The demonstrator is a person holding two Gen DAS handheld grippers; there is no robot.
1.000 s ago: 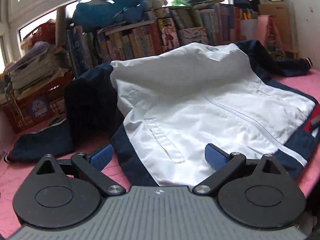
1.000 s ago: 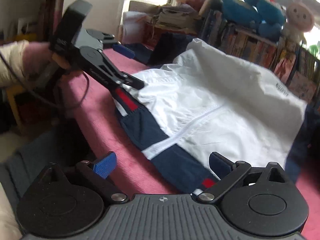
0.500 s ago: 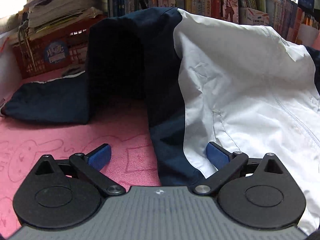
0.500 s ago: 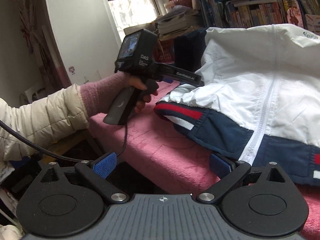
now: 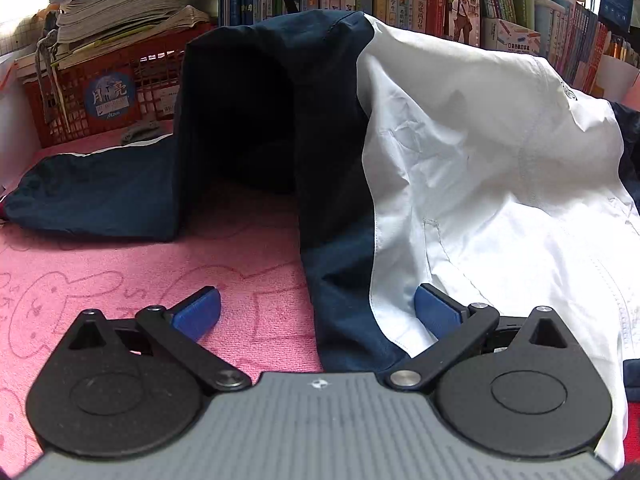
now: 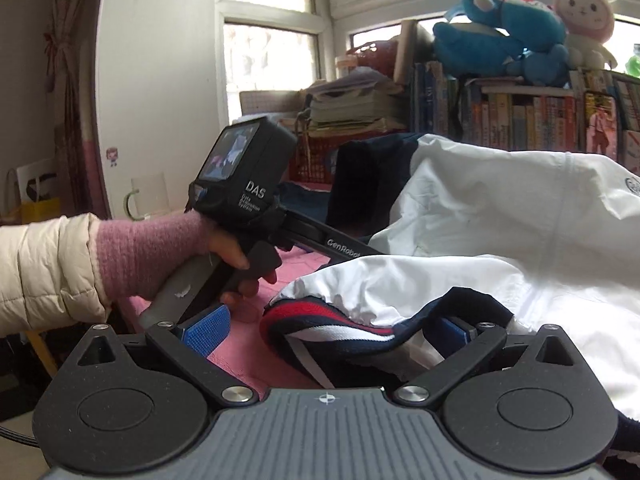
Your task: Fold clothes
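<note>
Between both tools' wide-apart pads — jacket (image 5: 472, 168) hem edges, pink mat (image 5: 120, 280) bare left.

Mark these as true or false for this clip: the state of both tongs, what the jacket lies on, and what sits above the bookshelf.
1. The left tongs are clamped shut on the white and navy zip-up jacket. False: they stand open, the jacket's edge between them.
2. The jacket lies on a pink towelling cover. True.
3. The right tongs are open around the jacket's red, white and navy striped hem. True.
4. A green plush toy sits above the row of books. False: a blue plush toy and a pink one.
</note>
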